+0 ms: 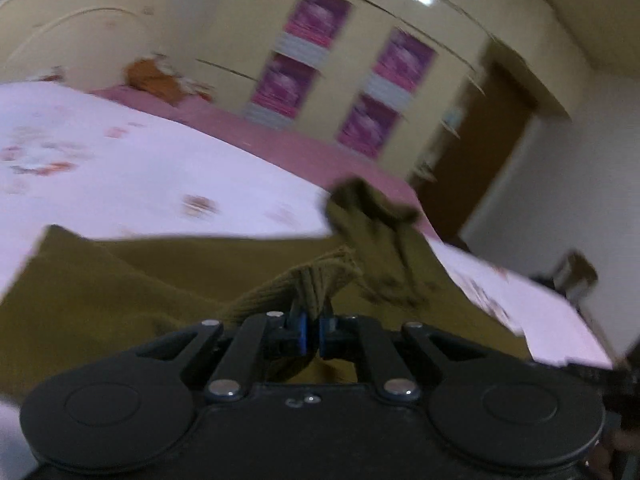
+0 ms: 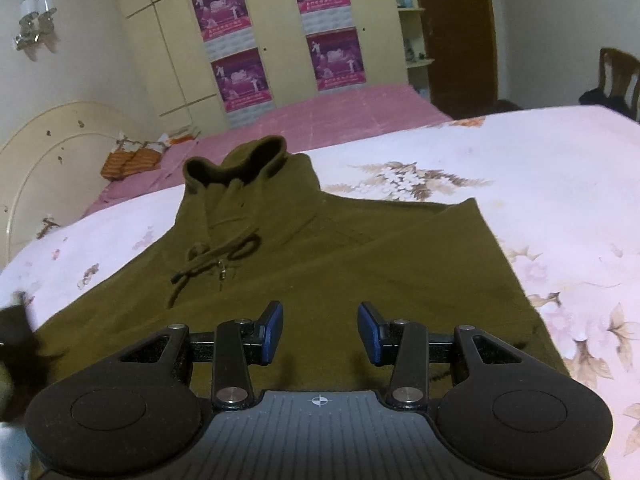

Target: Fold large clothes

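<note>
Olive-green hoodie [image 2: 304, 264] lies spread on the floral bedspread [image 2: 540, 184], hood toward the top centre of the right wrist frame. Left gripper [image 1: 313, 334] is clamped on a ribbed cuff or hem, lifted, probably to carry it across for a fold. Right gripper [image 2: 320, 332] hangs over the body, jaws wide apart, holding nothing.
</note>
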Action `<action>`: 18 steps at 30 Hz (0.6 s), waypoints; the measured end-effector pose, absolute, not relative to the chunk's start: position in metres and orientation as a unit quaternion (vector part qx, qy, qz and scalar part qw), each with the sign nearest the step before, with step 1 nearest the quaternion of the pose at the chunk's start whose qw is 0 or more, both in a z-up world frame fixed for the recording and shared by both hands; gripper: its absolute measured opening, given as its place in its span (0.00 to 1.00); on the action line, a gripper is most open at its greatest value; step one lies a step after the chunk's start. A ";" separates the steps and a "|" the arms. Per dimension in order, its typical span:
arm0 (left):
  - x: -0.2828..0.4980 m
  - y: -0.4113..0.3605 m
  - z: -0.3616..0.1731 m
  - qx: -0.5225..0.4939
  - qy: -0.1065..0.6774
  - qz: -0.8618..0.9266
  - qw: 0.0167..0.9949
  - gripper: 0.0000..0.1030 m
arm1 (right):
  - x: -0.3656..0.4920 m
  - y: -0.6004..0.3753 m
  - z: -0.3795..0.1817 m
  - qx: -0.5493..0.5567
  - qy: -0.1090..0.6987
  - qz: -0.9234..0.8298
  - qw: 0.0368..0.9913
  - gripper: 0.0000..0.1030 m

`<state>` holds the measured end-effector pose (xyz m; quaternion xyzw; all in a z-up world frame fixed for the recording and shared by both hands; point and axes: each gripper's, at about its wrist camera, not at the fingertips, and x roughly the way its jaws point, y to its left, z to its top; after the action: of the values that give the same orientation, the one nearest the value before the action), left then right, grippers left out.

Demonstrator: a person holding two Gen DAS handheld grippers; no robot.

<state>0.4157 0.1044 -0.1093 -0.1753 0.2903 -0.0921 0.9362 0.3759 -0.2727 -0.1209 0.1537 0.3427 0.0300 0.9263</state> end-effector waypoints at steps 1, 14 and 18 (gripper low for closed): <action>0.420 0.086 -0.112 -0.162 0.296 -0.099 0.936 0.05 | 0.377 -0.278 -0.123 0.158 0.343 0.031 0.925 0.41; 0.462 -0.060 -0.153 -0.100 0.359 -0.154 0.915 0.24 | 0.377 -0.364 -0.135 0.216 0.351 0.026 0.911 0.41; 0.439 -0.062 -0.138 -0.094 0.322 -0.174 0.926 0.75 | 0.375 -0.370 -0.134 0.229 0.352 0.044 0.907 0.42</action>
<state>0.4385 -0.0615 -0.1379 -0.0941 0.3223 -0.1740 0.9257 0.3753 -0.3698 -0.1337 0.2288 0.3517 0.0436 0.9067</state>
